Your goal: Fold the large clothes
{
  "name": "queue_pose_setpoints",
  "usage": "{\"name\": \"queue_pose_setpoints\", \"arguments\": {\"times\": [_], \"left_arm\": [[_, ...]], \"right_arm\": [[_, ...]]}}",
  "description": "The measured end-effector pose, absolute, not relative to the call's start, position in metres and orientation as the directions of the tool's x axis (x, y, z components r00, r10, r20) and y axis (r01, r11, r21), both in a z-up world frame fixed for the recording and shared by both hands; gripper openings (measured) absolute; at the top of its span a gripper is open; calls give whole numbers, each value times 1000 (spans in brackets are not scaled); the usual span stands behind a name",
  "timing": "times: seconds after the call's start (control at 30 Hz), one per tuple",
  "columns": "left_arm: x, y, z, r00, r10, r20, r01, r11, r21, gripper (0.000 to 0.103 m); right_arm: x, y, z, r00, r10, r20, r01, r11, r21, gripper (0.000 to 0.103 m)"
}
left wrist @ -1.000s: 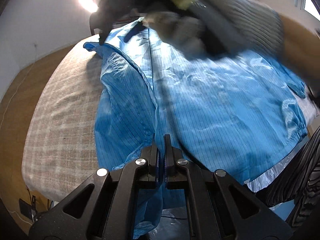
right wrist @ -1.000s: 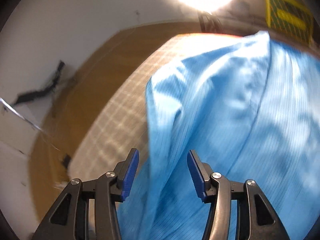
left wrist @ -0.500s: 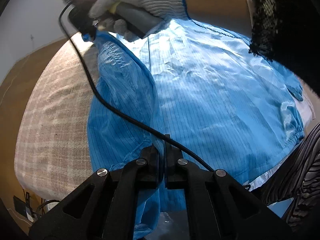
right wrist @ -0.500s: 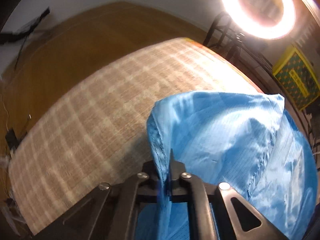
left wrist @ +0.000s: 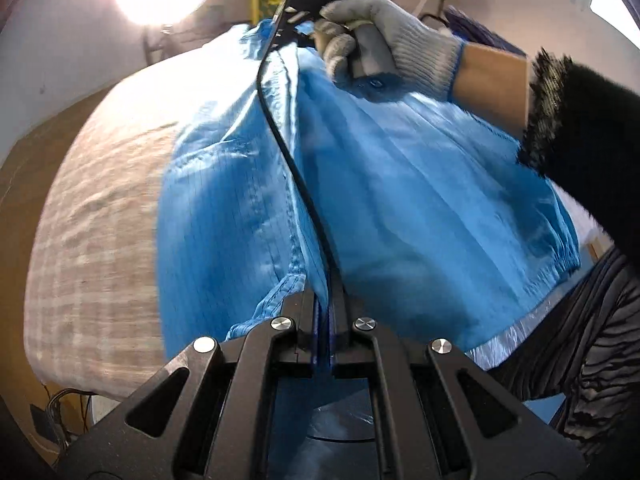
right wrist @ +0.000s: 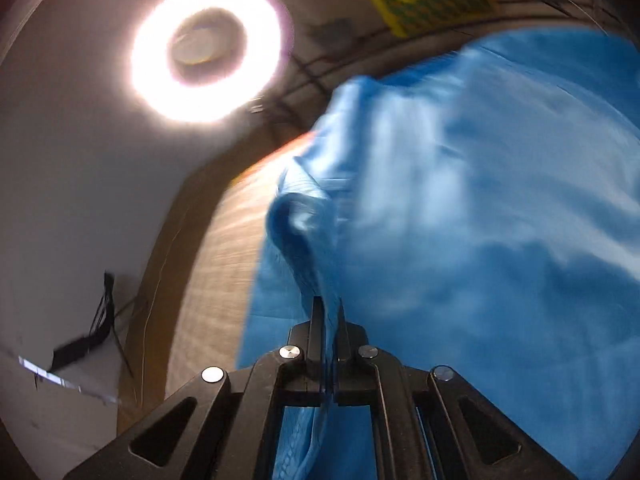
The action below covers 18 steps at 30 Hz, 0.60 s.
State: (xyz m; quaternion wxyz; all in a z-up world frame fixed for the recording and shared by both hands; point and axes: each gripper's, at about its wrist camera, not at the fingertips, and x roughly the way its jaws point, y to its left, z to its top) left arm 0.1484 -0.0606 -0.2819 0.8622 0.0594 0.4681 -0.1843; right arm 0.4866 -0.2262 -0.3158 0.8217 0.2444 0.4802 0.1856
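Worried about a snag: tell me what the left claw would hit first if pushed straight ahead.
The left claw, shut on the blue garment, would likely meet more of that cloth and the black cable draped over it, though depth is unclear.

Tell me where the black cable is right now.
In the left wrist view, the black cable runs over the blue striped garment, from the gloved right hand down to the left gripper.

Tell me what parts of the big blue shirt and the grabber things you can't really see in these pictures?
- Left wrist view: the blue garment's near hem is hidden behind the left gripper; its right sleeve end is covered by the person's gloved hand and furry cuff.
- Right wrist view: the garment is motion-blurred, so seams and collar are unclear; the fold pinched in the right gripper hides what lies under it.
- The checked tablecloth is cut off by the edge.
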Motion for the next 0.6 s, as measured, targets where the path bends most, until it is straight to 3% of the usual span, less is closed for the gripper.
{"name": "queue_pose_setpoints", "arguments": {"times": [0.27, 0.4, 0.47, 0.5, 0.53, 0.6], "left_arm": [[161, -75, -284, 447, -349, -823, 361, 913, -191, 1], [163, -78, -286, 428, -362, -828, 363, 908, -209, 2], [162, -78, -286, 405, -371, -835, 378, 900, -217, 12], [159, -76, -285, 394, -374, -840, 385, 897, -218, 16], [155, -75, -284, 388, -376, -842, 392, 894, -218, 21], [139, -66, -278, 386, -397, -833, 414, 881, -228, 21]], "right_arm": [[493, -215, -300, 484, 535, -693, -148, 830, 538, 0], [501, -206, -310, 462, 439, -771, -143, 895, 423, 1], [501, -211, -312, 449, 413, -793, -142, 908, 393, 11], [500, -214, -311, 443, 413, -796, -141, 909, 393, 33], [498, -221, -308, 447, 413, -794, -141, 908, 394, 40], [487, -232, -287, 475, 416, -776, -162, 908, 387, 40]]}}
